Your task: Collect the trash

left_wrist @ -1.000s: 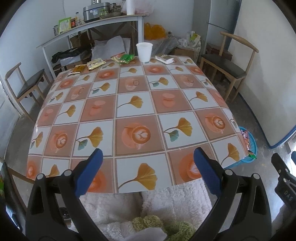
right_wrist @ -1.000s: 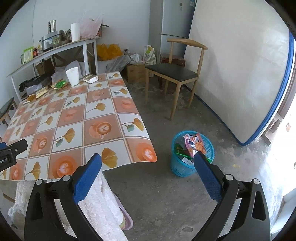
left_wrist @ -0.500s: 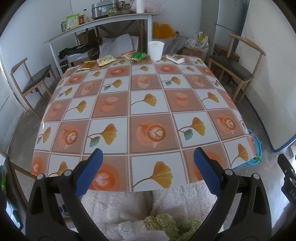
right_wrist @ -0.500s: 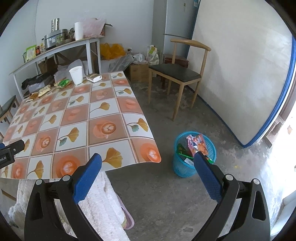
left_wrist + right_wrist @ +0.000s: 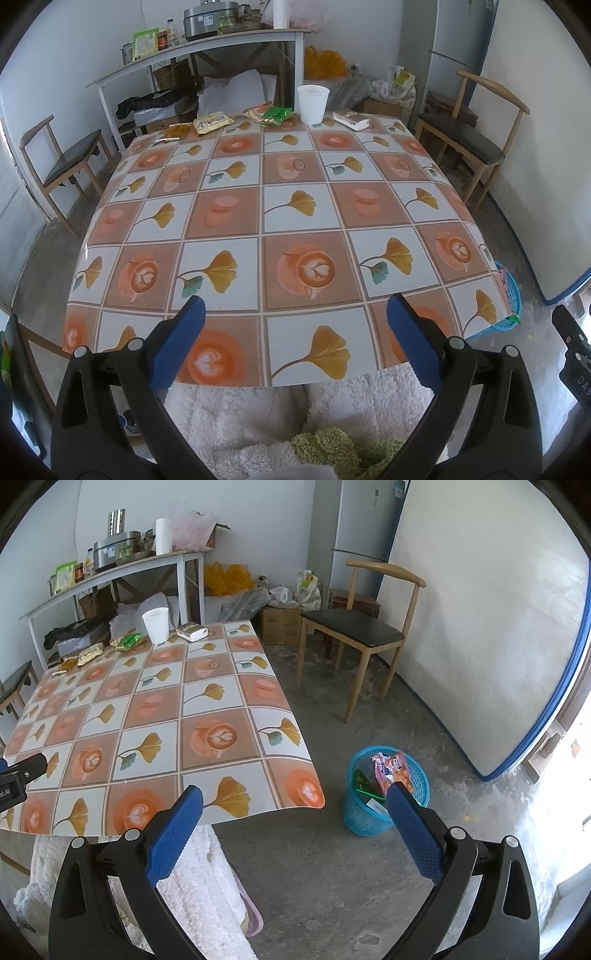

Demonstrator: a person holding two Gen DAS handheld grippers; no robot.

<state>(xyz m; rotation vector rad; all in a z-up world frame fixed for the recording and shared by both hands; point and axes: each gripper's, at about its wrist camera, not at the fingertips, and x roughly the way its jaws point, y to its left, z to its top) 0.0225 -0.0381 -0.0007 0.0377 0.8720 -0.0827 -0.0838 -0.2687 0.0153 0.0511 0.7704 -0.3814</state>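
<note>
Trash lies along the far edge of the table: a white paper cup, a green wrapper, a yellow packet, an orange wrapper and a white packet. The cup and wrappers also show in the right wrist view. A blue basket with wrappers inside stands on the floor right of the table. My left gripper is open and empty over the table's near edge. My right gripper is open and empty, off the table's near right corner.
Wooden chairs stand at the left and right of the table. A cluttered shelf table stands behind. A white mattress leans on the right wall. A fluffy white cloth lies below the near edge.
Both grippers have moved slightly forward and up; the table and far trash look a little nearer. Both stay open and empty.
</note>
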